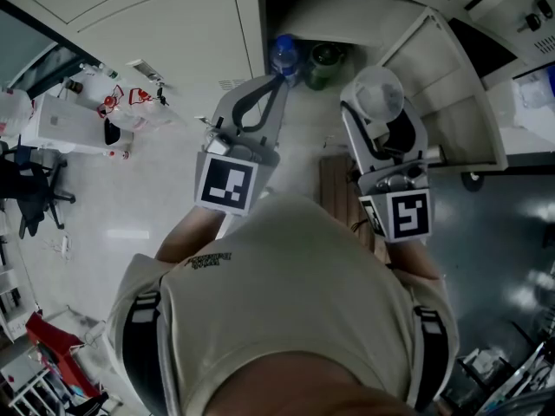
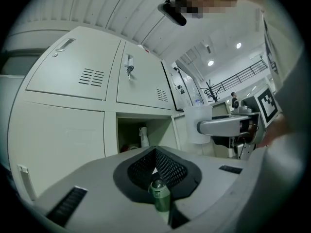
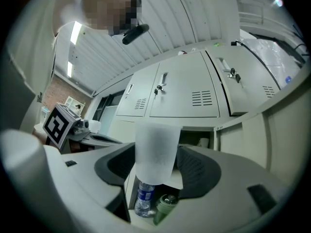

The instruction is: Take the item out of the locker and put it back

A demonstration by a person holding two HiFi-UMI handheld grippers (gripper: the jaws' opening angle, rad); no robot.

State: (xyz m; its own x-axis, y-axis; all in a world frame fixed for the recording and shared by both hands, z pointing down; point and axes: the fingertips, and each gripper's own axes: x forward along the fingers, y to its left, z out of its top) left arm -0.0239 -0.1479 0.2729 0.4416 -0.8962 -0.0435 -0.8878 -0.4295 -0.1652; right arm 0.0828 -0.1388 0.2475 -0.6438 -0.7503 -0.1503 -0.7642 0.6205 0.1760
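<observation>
Beige T-shirt shoulders (image 1: 295, 267) fill the lower frame. Right gripper (image 1: 381, 115) pads clamp a translucent white plastic cup (image 3: 155, 147), held in front of the open grey locker compartment (image 1: 364, 11). Left gripper (image 1: 277, 83) tips pinched together, empty. Clear blue-capped water bottle (image 1: 284, 56) and green bottle (image 1: 323, 63) stand inside, near the compartment's left wall.

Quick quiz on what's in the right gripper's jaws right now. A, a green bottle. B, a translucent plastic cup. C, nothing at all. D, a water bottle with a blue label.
B: the right gripper has its jaws pressed against the sides of the translucent plastic cup, while the water bottle and the green bottle stand beyond it in the open locker.
</observation>
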